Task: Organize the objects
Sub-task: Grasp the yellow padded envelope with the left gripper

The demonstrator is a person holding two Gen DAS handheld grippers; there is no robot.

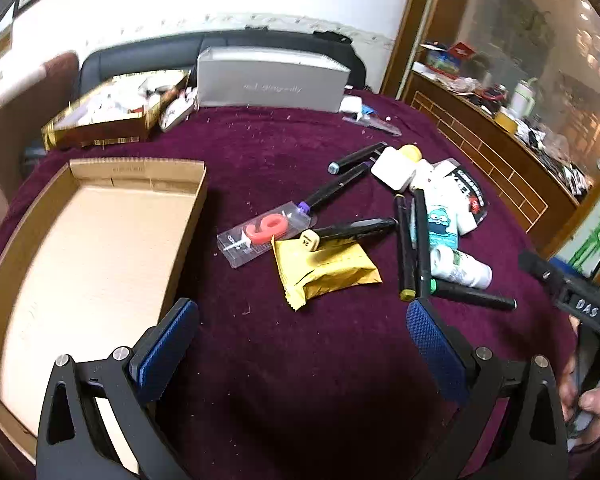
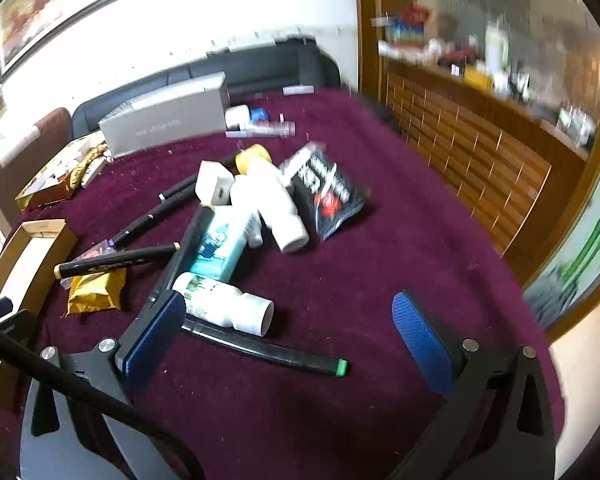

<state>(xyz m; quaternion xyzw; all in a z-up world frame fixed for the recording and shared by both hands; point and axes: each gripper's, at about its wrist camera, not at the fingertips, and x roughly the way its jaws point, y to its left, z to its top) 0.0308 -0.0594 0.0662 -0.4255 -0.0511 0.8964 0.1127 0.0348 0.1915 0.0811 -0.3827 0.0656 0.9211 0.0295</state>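
An empty cardboard tray (image 1: 100, 216) lies on the purple cloth at the left; its corner also shows in the right wrist view (image 2: 40, 232). A loose pile lies to its right: a gold packet (image 1: 324, 268), a small die (image 1: 310, 239), a clear case with a red "6" candle (image 1: 264, 232), several black markers (image 1: 406, 248), a small white bottle (image 1: 460, 268), a teal tube (image 2: 216, 248), a larger white bottle (image 2: 276, 204), a white charger (image 2: 214, 188) and a black packet (image 2: 332, 196). My left gripper (image 1: 300, 320) is open and empty, above the cloth before the pile. My right gripper (image 2: 288, 320) is open and empty, its left finger beside the small white bottle (image 2: 228, 306).
A grey box (image 1: 272, 80) and a gold box (image 1: 112, 120) of odds and ends stand at the far edge of the table. A dark sofa is behind them. A wooden cabinet (image 2: 480, 160) runs along the right. The other hand-held gripper (image 1: 572, 296) shows at the right edge.
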